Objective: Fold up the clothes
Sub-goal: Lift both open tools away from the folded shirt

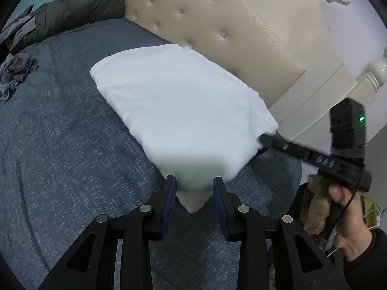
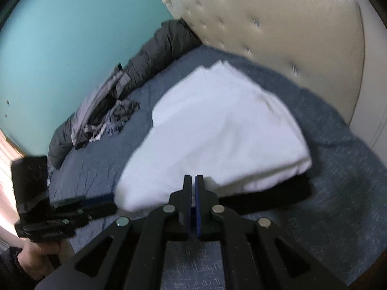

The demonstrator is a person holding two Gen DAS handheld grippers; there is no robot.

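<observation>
A folded white garment lies on the blue-grey bed near the headboard; it also shows in the right wrist view. My left gripper is open, its jaws either side of the garment's near corner, which hangs between them. My right gripper is shut on the garment's near edge. In the left wrist view it comes in from the right and pinches the garment's right corner. The left gripper shows at the garment's left corner in the right wrist view.
A tufted beige headboard stands behind the garment. A dark rolled duvet and crumpled grey clothes lie at the far side of the bed. White furniture stands to the right. The wall is teal.
</observation>
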